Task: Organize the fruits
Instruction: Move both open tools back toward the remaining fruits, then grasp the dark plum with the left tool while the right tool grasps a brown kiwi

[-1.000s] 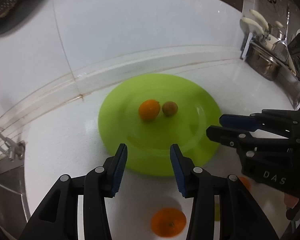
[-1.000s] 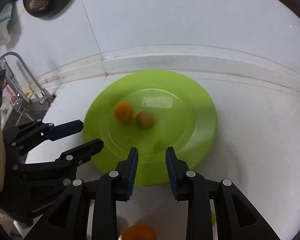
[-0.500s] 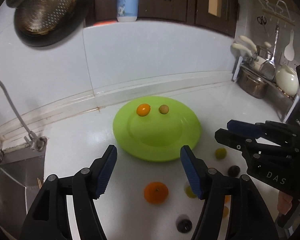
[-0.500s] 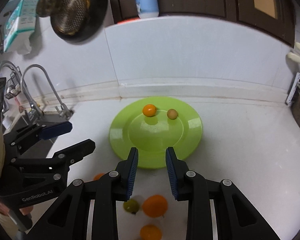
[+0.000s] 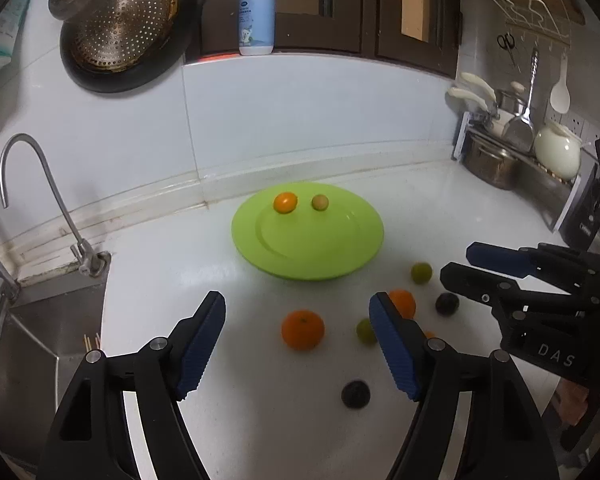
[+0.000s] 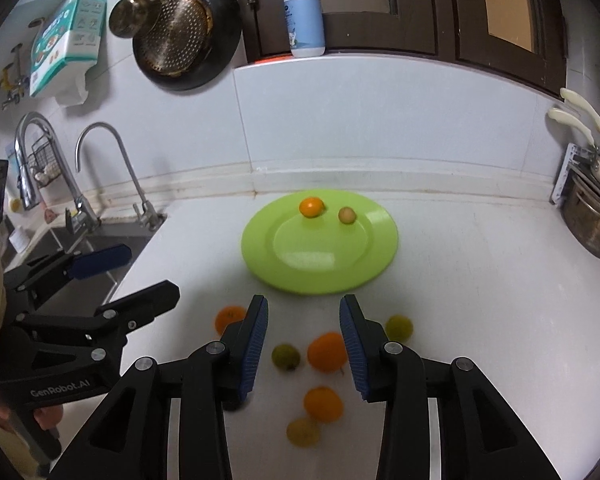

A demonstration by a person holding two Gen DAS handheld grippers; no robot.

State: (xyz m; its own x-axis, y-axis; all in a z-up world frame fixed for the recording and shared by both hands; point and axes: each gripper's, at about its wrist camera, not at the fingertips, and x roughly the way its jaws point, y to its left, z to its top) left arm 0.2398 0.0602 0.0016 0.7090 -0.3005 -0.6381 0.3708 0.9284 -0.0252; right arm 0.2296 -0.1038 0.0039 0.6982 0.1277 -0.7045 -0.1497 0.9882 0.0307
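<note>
L gripper (image 5: 298, 344): jaws opening, wide, empty; big orange (image 5: 302, 329) on counter between them. Green plate (image 5: 356, 256) beyond, 2 small fruits on far side. R gripper (image 6: 303, 342): jaws opening, narrower, empty, above second orange (image 6: 327, 352). Advice: centre over widest part, close gently so it won't roll.

Left gripper (image 5: 298, 344) and right gripper (image 6: 303, 346) – black frames, ribbed blue pads, silver screws, white lettering

Beyond both open jaws lies the plate (image 5: 364, 248), bearing a kumquat (image 5: 285, 203) left of a longan (image 5: 319, 202); loose fruits (image 6: 327, 352) lie between.
</note>
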